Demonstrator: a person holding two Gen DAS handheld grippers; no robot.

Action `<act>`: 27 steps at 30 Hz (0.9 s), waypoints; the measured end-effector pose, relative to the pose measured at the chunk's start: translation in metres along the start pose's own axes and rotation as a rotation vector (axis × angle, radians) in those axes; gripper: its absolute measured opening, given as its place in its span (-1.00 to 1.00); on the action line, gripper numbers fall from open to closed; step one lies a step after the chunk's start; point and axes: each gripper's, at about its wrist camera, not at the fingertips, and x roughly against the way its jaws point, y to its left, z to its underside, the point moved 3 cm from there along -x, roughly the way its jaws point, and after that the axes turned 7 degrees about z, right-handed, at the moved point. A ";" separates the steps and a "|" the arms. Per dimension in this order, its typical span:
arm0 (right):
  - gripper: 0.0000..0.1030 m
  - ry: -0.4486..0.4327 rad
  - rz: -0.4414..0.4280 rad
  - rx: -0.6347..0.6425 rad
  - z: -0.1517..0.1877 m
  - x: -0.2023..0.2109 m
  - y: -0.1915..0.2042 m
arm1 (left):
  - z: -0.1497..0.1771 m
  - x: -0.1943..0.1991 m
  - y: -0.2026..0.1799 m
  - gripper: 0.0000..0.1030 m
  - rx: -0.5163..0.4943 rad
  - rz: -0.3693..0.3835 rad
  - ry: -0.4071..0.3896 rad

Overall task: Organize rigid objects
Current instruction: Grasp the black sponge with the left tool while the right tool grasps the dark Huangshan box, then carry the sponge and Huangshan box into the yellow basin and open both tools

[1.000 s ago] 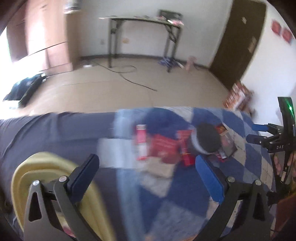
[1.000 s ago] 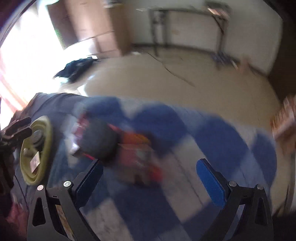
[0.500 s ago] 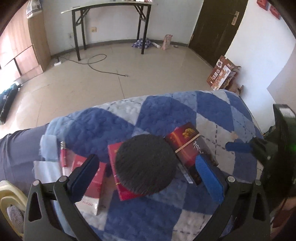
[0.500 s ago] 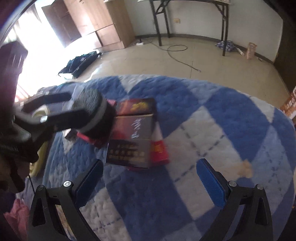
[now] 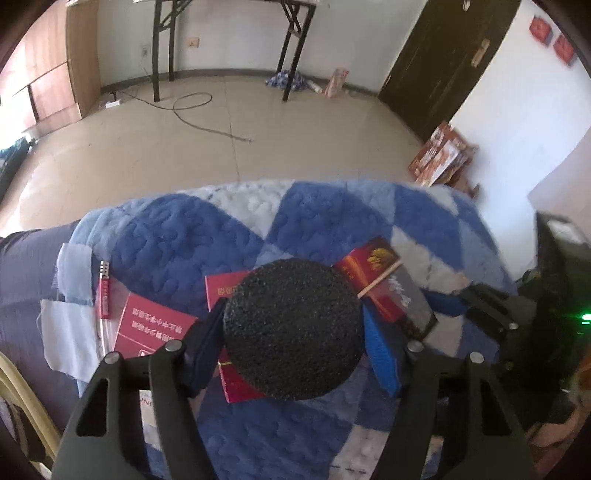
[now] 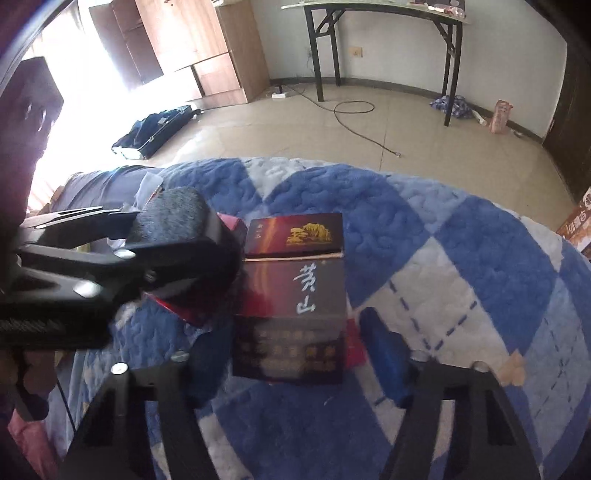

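Left wrist view: my left fingers [image 5: 295, 343] press both sides of a round black sponge [image 5: 291, 328] held over red boxes [image 5: 153, 325] on the blue checked quilt [image 5: 177, 236]. Right fingers [image 6: 291, 354] sit narrow beside a dark box [image 6: 295, 291], contact unclear. At 12 o'clock, a table [image 6: 373, 7].

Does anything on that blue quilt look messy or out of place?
Yes. The red boxes lie scattered at odd angles, and the dark box sits crooked atop a red one. The black foam-topped cylinder stands on another.
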 end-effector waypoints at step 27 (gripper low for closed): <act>0.13 -0.061 -0.417 0.489 -0.029 0.035 0.296 | 0.210 0.250 0.258 0.35 0.413 -0.353 -0.099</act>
